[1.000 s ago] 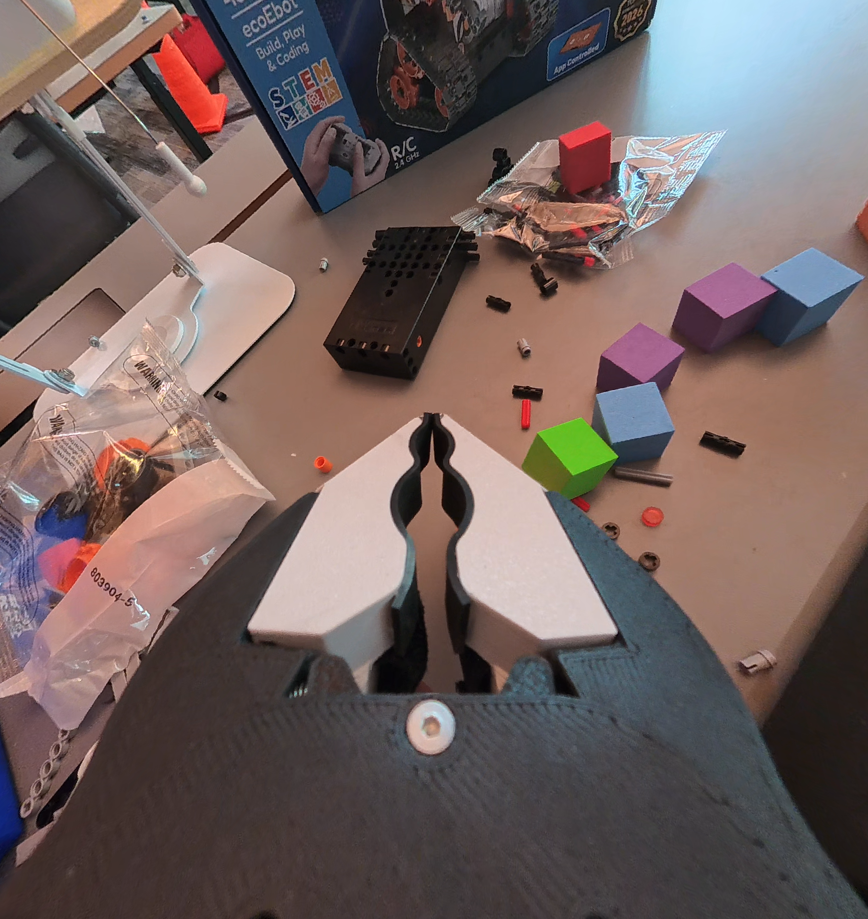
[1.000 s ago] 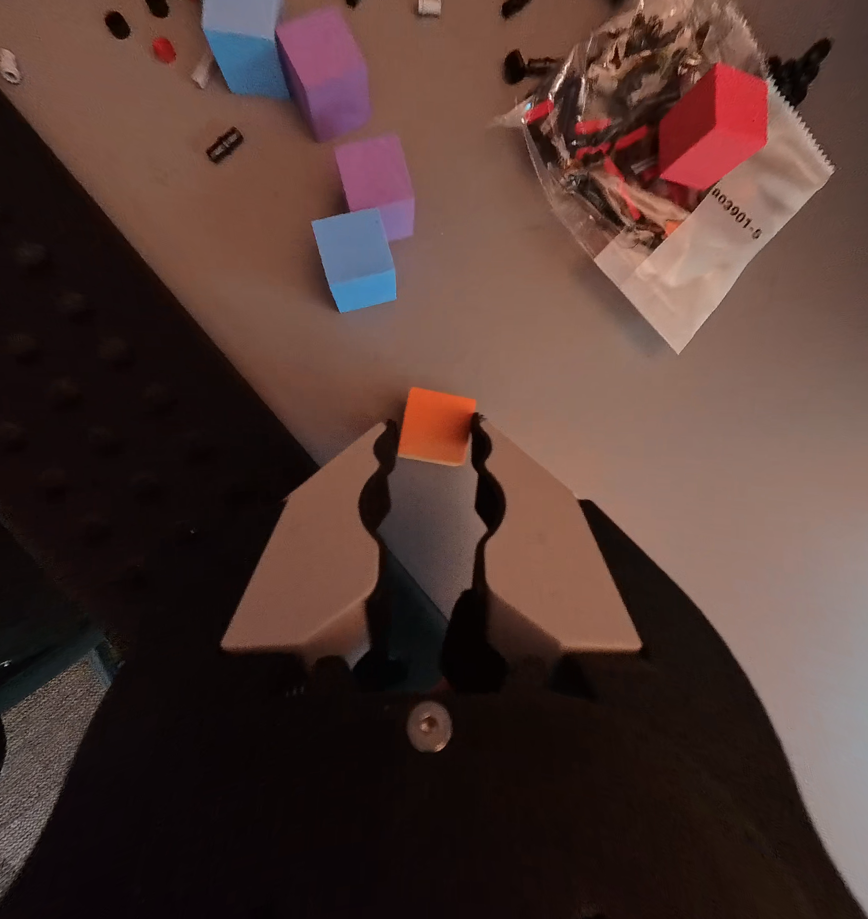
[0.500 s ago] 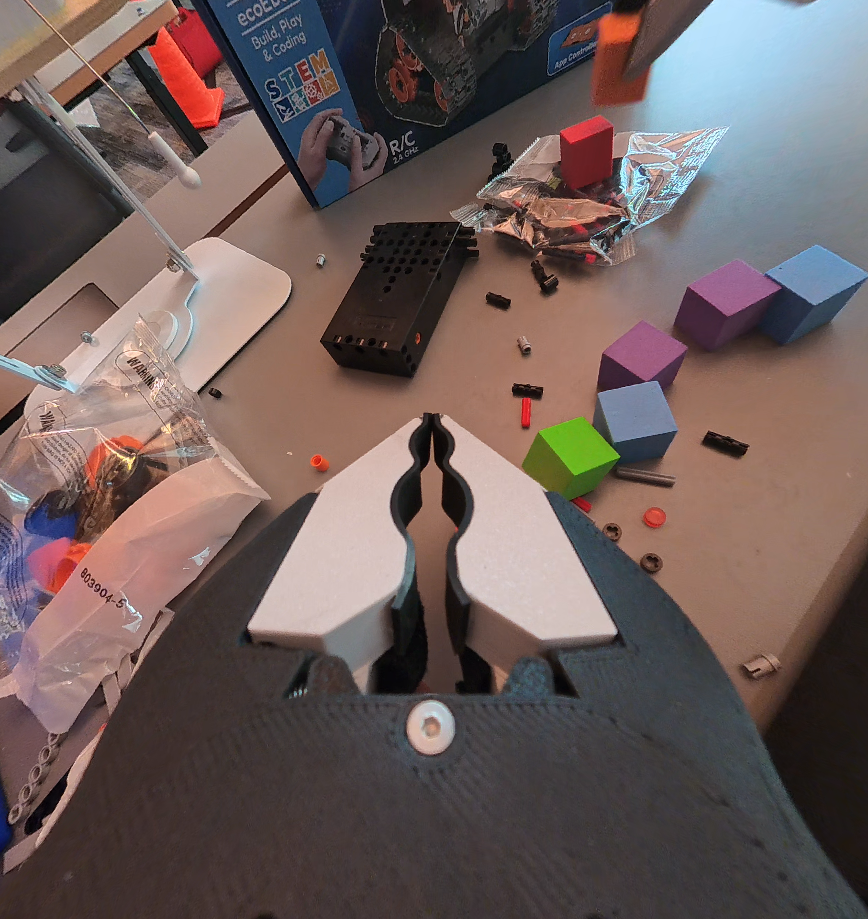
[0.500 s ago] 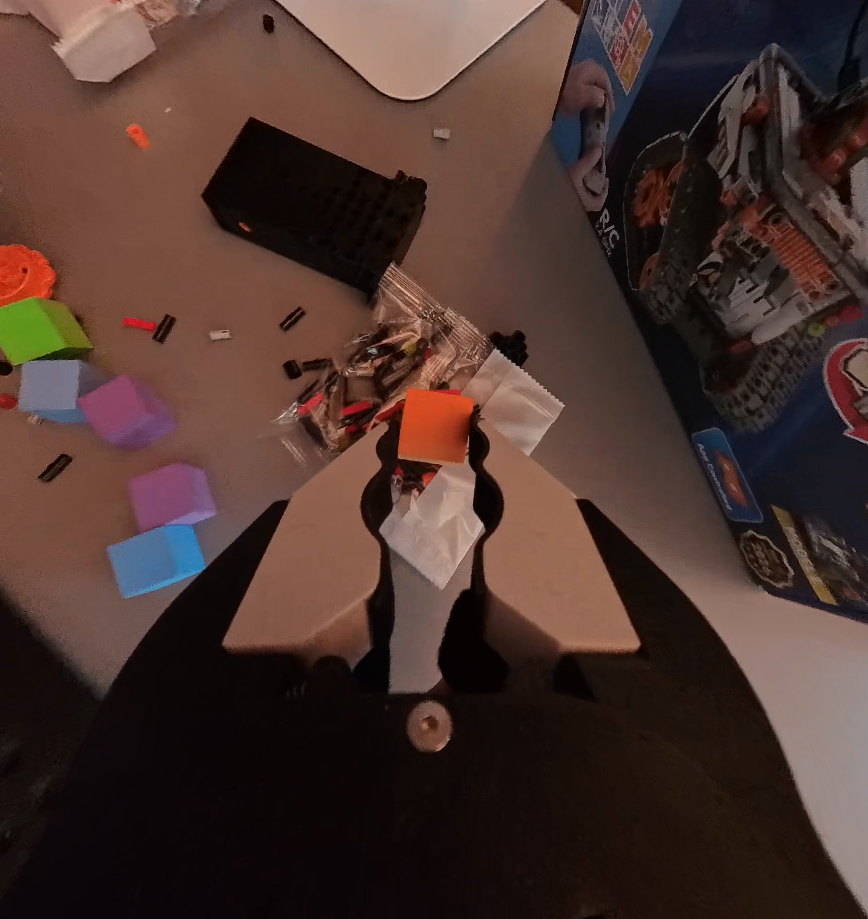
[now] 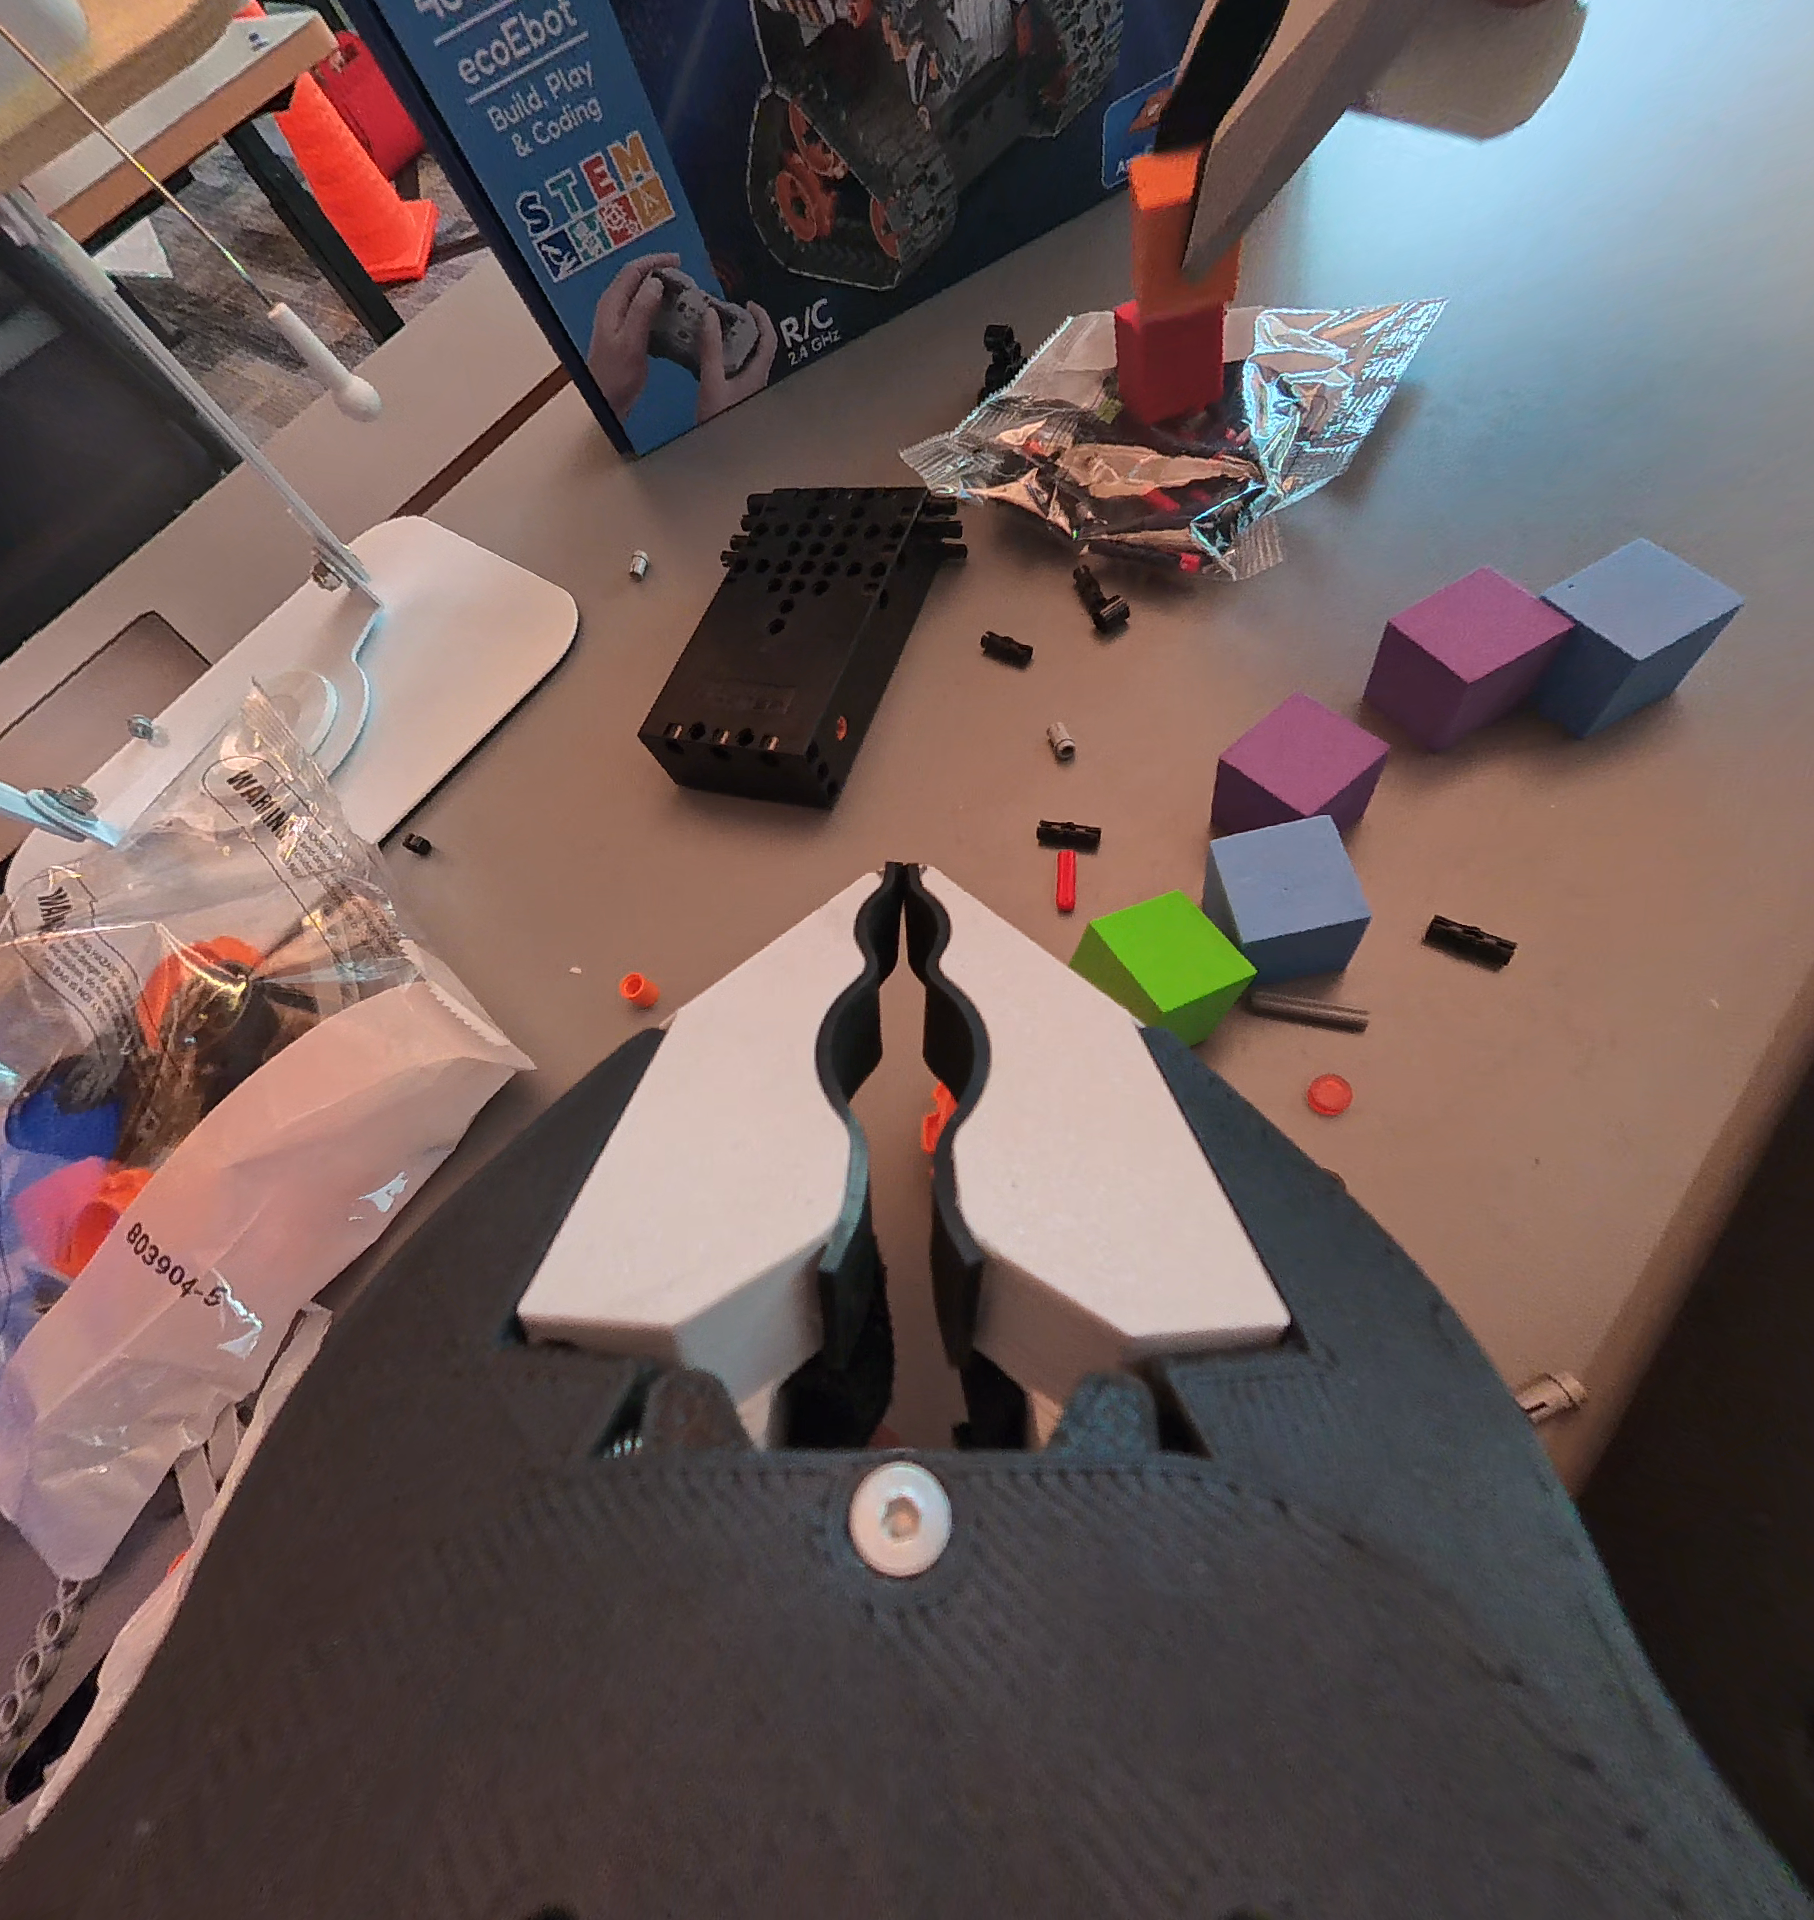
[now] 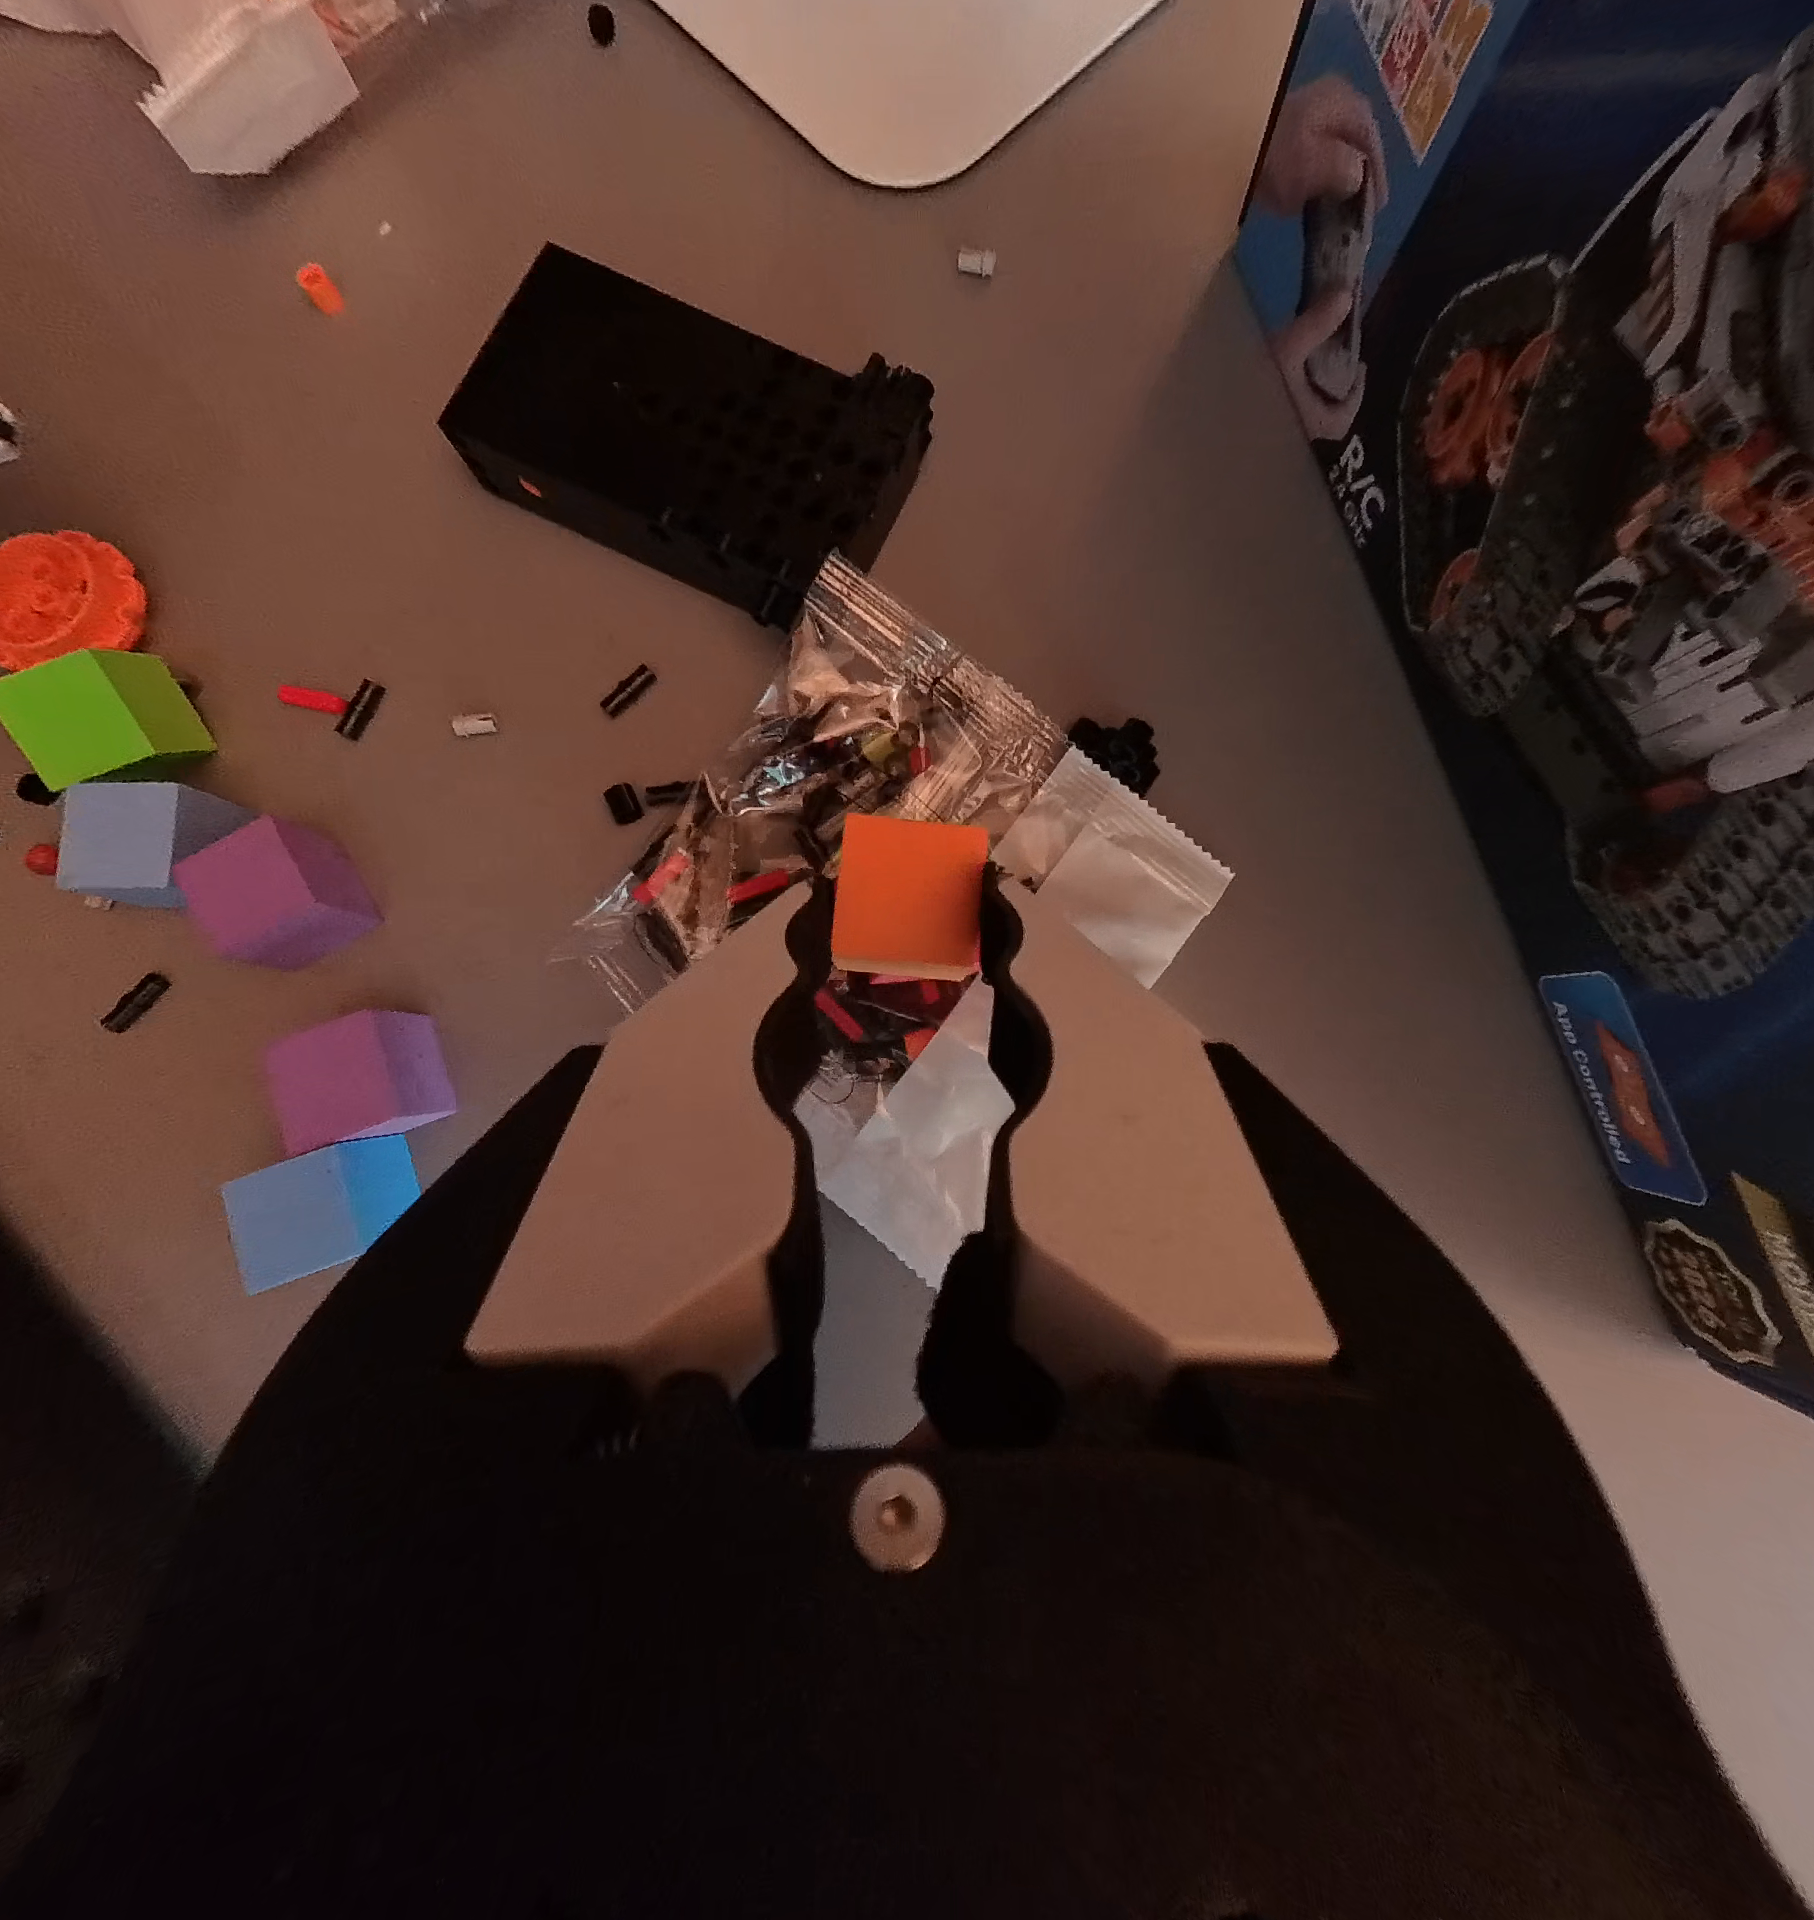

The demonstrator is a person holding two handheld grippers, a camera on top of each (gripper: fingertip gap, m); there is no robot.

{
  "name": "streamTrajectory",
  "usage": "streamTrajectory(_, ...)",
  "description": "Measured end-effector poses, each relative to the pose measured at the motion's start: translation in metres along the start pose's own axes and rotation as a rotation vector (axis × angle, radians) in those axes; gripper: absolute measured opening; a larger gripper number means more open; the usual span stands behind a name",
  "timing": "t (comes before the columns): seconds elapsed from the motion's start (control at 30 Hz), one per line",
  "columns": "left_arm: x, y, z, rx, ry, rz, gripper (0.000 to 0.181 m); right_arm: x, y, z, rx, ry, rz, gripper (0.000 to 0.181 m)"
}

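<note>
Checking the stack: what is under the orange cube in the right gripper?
The orange cube sits directly above the red cube, which rests on a clear parts bag. Whether the cubes touch is hidden.

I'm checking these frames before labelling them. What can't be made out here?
- Whether the orange cube rests on the red cube: in the left wrist view the right claw covers part of the join; in the right wrist view the orange cube hides the red one.
- The orange piece under the shut left claw: its fingers cover most of it.
- The toy box: cut off by the edges of both views.
</note>
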State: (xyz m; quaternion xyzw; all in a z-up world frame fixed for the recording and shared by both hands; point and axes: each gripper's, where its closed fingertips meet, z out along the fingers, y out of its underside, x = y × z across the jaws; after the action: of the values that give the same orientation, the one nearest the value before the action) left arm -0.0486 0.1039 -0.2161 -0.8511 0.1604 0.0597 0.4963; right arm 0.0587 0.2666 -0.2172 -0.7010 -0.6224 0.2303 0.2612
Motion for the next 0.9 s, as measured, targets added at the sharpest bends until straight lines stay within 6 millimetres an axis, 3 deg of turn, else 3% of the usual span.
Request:
streamTrajectory(0.2, 0.0, 0.0, 0.0, 0.0, -0.002, -0.001, 0.0, 0.002, 0.013, 0.013, -0.042, -0.013, 0.022, 0.039)
streamTrajectory(0.4, -0.001, -0.001, -0.001, 0.004, -0.003, -0.004, 0.0, -0.002, 0.003, -0.02, 0.049, 0.063, -0.007, 0.052)
streamTrajectory(0.53, -0.001, -0.002, -0.002, 0.011, -0.001, -0.01, 0.0, -0.063, 0.015, -0.043, 0.053, -0.06, -0.134, 0.053)
streamTrajectory(0.67, 0.001, -0.003, -0.002, 0.011, 0.0, -0.002, 0.0, -0.128, 0.049, -0.039, -0.029, -0.195, -0.259, 0.061)
streamTrajectory(0.73, 0.001, -0.003, -0.002, 0.013, -0.003, 0.0, 0.0, -0.134, 0.07, -0.024, -0.109, -0.169, -0.289, 0.059)
streamTrajectory(0.77, 0.0, -0.003, -0.003, 0.015, -0.005, -0.001, 0.0, -0.132, 0.077, -0.018, -0.137, -0.141, -0.295, 0.048)
streamTrajectory(0.8, 0.0, -0.003, -0.003, 0.015, -0.005, -0.002, 0.0, -0.132, 0.079, -0.014, -0.135, -0.141, -0.287, 0.03)
streamTrajectory(0.9, -0.001, -0.002, -0.003, 0.014, -0.01, -0.003, 0.0, -0.129, 0.07, -0.016, -0.07, -0.153, -0.248, 0.025)
